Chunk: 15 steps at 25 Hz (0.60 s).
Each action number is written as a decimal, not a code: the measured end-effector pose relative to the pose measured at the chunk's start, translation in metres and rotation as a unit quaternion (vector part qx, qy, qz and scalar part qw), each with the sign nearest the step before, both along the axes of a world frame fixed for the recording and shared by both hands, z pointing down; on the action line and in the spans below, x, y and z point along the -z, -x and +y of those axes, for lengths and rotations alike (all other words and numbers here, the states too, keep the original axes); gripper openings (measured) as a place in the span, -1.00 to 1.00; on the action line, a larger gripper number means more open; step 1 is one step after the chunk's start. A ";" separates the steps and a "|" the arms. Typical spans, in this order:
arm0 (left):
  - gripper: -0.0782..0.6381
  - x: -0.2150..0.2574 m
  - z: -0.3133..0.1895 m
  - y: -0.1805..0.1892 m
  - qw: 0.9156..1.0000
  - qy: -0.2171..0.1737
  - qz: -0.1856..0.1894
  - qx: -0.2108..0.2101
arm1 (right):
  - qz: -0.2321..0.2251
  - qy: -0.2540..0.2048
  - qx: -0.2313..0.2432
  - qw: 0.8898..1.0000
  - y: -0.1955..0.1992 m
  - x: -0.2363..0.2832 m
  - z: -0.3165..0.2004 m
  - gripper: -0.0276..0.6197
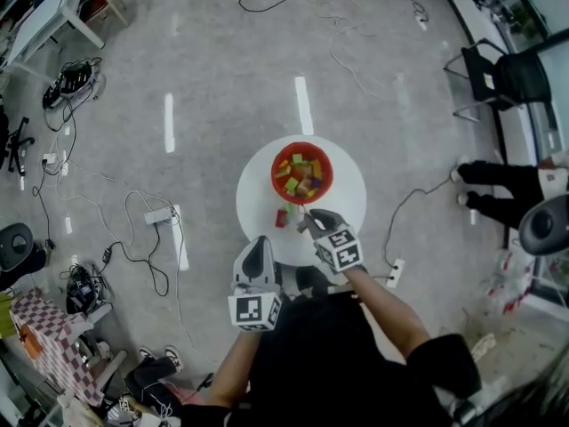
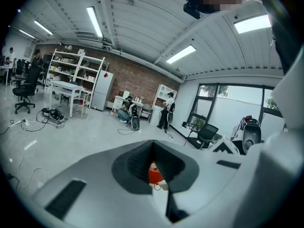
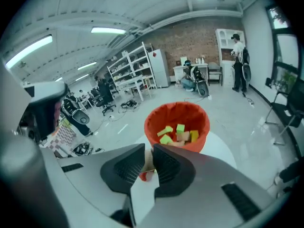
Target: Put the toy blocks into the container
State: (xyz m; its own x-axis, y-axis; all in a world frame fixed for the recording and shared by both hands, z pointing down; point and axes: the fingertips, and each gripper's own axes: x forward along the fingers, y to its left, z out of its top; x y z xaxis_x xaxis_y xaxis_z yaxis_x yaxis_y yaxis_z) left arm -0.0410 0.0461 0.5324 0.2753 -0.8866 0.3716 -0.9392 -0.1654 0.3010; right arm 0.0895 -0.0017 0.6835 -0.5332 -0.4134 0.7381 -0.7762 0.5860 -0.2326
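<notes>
Right tongs clamped on a tan block just before the red container of blocks. Left tongs together, farther from the container.

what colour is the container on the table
Orange-red container, clearest in the right gripper view.

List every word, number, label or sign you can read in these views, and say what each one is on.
Nothing legible in any view.
Marker cube at left: square black-and-white pattern, no letters.
Marker cube at right: the same.
Red diamond sign on the white fridge: too small to read.
Red container: no print shows.
Tan block in the right tongs: no print.
</notes>
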 end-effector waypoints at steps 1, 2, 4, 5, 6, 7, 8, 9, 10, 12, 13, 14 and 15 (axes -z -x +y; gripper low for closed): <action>-0.82 0.004 -0.001 -0.001 1.000 -0.003 0.004 0.003 | -0.008 -0.015 -0.003 1.000 0.002 0.014 -0.010 -0.75; -0.82 0.009 -0.002 -0.002 1.000 -0.006 0.011 0.009 | -0.013 -0.032 -0.005 0.999 0.004 0.026 -0.022 -0.75; -0.82 0.017 -0.003 -0.002 1.000 -0.010 0.015 0.015 | -0.009 -0.070 -0.005 0.997 0.003 0.037 -0.047 -0.75; -0.82 0.018 -0.003 -0.002 1.000 -0.010 0.014 0.015 | -0.005 -0.083 -0.005 0.997 0.003 0.039 -0.059 -0.75; -0.82 0.019 -0.002 -0.003 1.000 -0.009 0.012 0.014 | 0.000 -0.090 -0.007 0.996 0.002 0.038 -0.070 -0.75; -0.82 0.018 -0.001 -0.003 1.000 -0.008 0.009 0.012 | 0.004 -0.092 -0.010 0.996 0.002 0.034 -0.079 -0.75; -0.82 0.017 0.000 -0.004 1.000 -0.008 0.006 0.009 | 0.009 -0.087 -0.015 0.996 0.002 0.029 -0.086 -0.75; -0.82 0.017 0.001 -0.005 1.000 -0.009 0.004 0.006 | 0.013 -0.079 -0.021 0.997 0.003 0.024 -0.091 -0.75; -0.82 0.018 0.000 -0.006 1.000 -0.012 0.005 0.006 | 0.017 -0.068 -0.028 0.997 0.003 0.018 -0.094 -0.75; -0.82 0.023 -0.003 -0.008 1.000 -0.019 0.009 0.009 | 0.029 -0.051 -0.036 0.998 0.002 0.004 -0.097 -0.75; -0.82 0.025 -0.004 -0.008 1.000 -0.022 0.011 0.011 | 0.036 -0.046 -0.037 0.998 0.001 -0.004 -0.097 -0.75; -0.82 0.026 -0.004 -0.008 1.000 -0.024 0.011 0.012 | 0.043 -0.042 -0.037 0.998 0.000 -0.012 -0.097 -0.75; -0.82 0.026 -0.004 -0.008 1.000 -0.024 0.012 0.013 | 0.049 -0.039 -0.037 0.997 -0.001 -0.018 -0.095 -0.74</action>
State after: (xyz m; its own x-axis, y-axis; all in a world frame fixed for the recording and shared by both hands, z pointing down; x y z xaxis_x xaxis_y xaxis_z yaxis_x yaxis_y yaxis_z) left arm -0.0334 0.0421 0.5064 0.2593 -0.9105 0.3222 -0.9362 -0.1550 0.3155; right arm 0.0901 -0.0971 0.7017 -0.4267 -0.5062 0.7495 -0.8343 0.5403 -0.1100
